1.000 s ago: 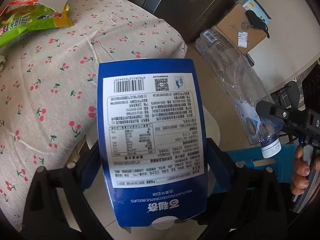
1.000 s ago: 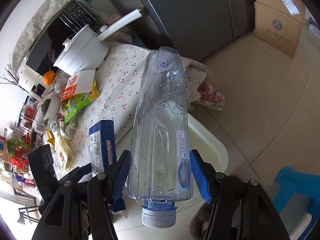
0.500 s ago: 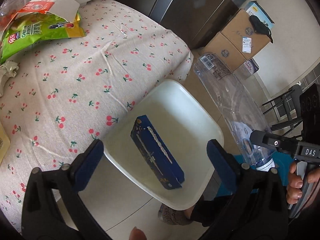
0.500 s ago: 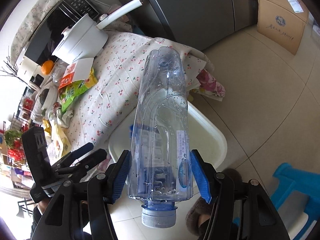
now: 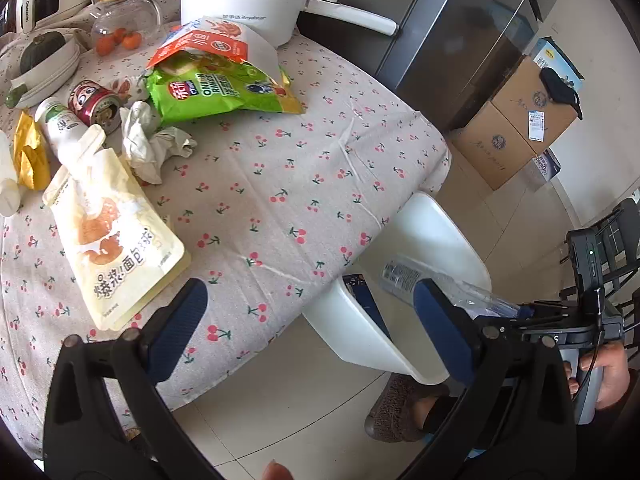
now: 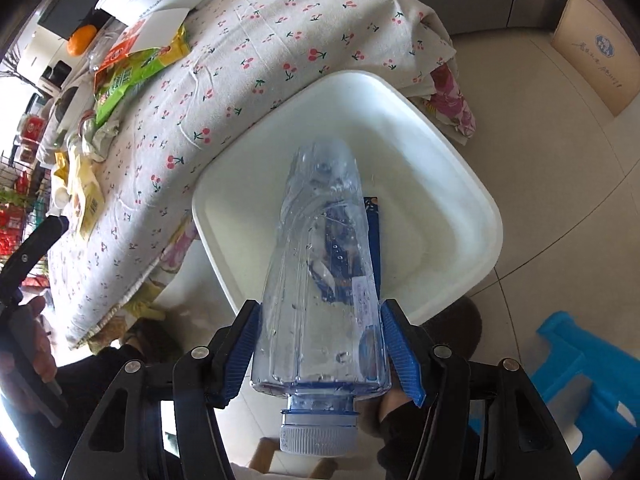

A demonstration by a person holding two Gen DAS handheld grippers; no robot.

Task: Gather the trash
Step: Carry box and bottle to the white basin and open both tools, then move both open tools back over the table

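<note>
My right gripper (image 6: pixel 320 308) points down over the white bin (image 6: pixel 492 220) and grips a clear plastic bottle (image 6: pixel 320 260), cap toward the camera. Its jaws are beginning to open, with the blue pads still against the bottle's sides. A blue biscuit box (image 6: pixel 372 216) lies inside the bin under the bottle. My left gripper (image 5: pixel 308 292) is open with nothing in it, above the table's edge next to the bin (image 5: pixel 440 220). On the cherry-print cloth lie a cream pouch (image 5: pixel 112 240), a green snack bag (image 5: pixel 224 92), a crumpled tissue (image 5: pixel 152 144) and a can (image 5: pixel 94 104).
A white electric pot (image 5: pixel 244 0), a glass jar and an orange stand at the table's back. Cardboard boxes (image 5: pixel 516 120) sit by the fridge. A blue stool (image 6: pixel 580 380) is beside the bin, and a person's slippered foot (image 5: pixel 400 408) is below it.
The left gripper let go of the blue box, which dropped into the bin, then swung back over the table. The right gripper sank and tipped down with the bottle over the bin.
</note>
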